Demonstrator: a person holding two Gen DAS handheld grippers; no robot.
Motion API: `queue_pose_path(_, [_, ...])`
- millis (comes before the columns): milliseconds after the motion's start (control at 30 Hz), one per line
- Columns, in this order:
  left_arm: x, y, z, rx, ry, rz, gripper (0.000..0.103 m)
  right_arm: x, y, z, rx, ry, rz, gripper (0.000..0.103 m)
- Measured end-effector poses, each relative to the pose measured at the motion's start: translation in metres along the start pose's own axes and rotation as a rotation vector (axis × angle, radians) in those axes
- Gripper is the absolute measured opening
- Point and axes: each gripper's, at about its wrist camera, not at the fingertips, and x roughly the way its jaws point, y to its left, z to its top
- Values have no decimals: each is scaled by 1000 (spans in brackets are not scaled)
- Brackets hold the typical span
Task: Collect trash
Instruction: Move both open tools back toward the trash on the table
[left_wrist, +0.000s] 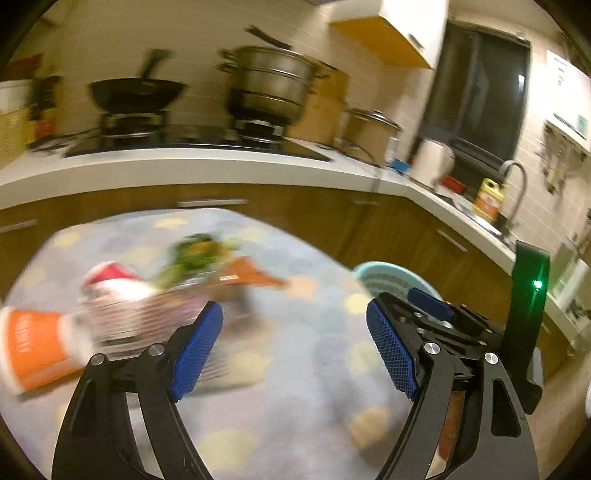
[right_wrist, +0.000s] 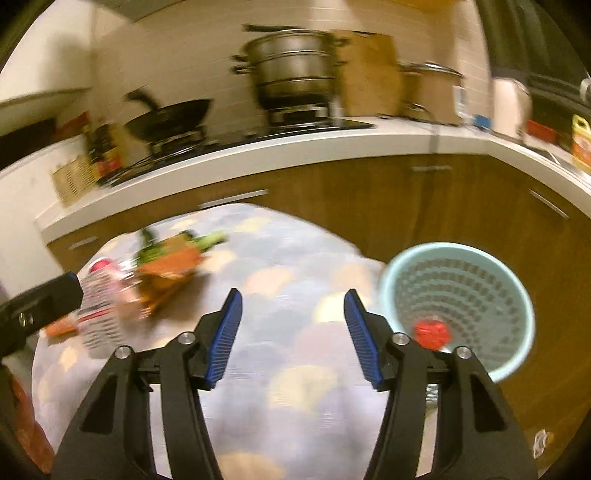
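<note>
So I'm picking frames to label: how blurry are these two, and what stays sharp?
Left wrist view: heavy motion blur smears the trash on the table; only the left gripper is crisp. Right wrist view: the trash, pots and basket are smeared; the right gripper is sharp. Both: warm yellowish light, fisheye-bent counter edge.

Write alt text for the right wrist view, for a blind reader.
The open, empty right hand-held gripper hovers over a patterned round table, with a pale blue basket at right holding a red item. Blurred wrappers lie at left before a kitchen counter with pots.
</note>
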Motion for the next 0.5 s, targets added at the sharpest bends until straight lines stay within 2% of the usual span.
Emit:
queue_pose_path(133, [-22, 47, -8, -55, -3, 78, 79, 12, 36, -10, -50, 15, 31, 41])
queue_pose_path(200, [-33, 72, -10, -74, -6, 133, 79, 19, 45, -17, -58, 36, 38, 41])
queue_pose_path(367, [-59, 130, -16, -140, -23, 246, 82, 28, 55, -26, -81, 51, 17, 41])
queue_pose_path(500, [-67, 179, -22, -243, -19, 308, 82, 33, 54, -27, -89, 71, 10, 41])
